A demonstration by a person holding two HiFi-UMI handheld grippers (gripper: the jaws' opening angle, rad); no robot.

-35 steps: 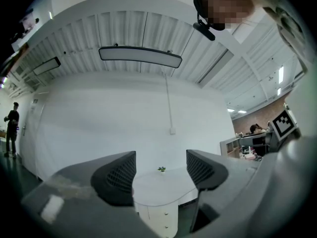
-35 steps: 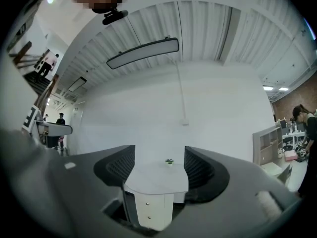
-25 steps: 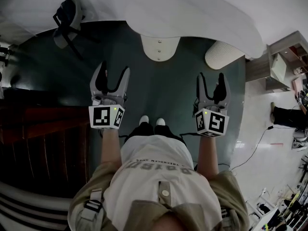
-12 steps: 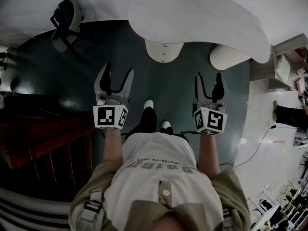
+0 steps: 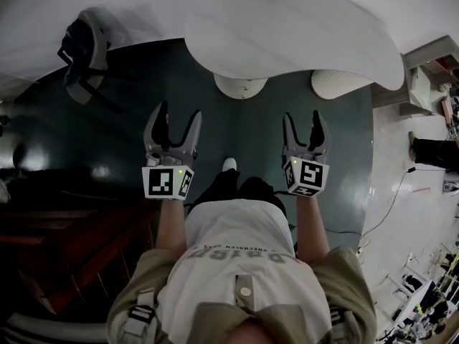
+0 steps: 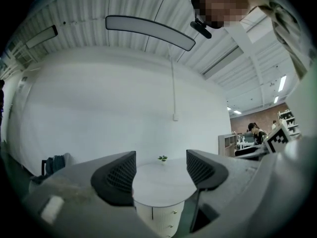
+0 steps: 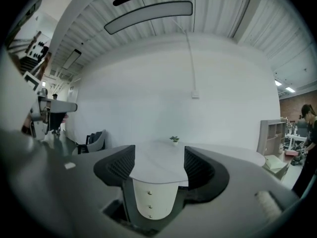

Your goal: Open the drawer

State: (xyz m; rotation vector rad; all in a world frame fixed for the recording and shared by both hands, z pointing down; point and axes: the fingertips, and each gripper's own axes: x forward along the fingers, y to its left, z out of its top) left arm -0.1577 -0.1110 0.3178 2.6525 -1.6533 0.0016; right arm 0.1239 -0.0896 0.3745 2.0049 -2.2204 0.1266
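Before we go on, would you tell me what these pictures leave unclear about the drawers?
- Head view: the drawer unit is mostly hidden under the tabletop.
- Left gripper view: the bottom edge cuts off its lower part.
- Right gripper view: the knobs are too small to show their shape.

No text, number or brand is legible. Behind the left tool (image 5: 177,117) and the right tool (image 5: 303,120), two lines of print run across the person's shirt (image 5: 240,254), inverted and too blurred to read. The marker cube (image 5: 166,183) at the rear of each tool bears only black-and-white square patterns.
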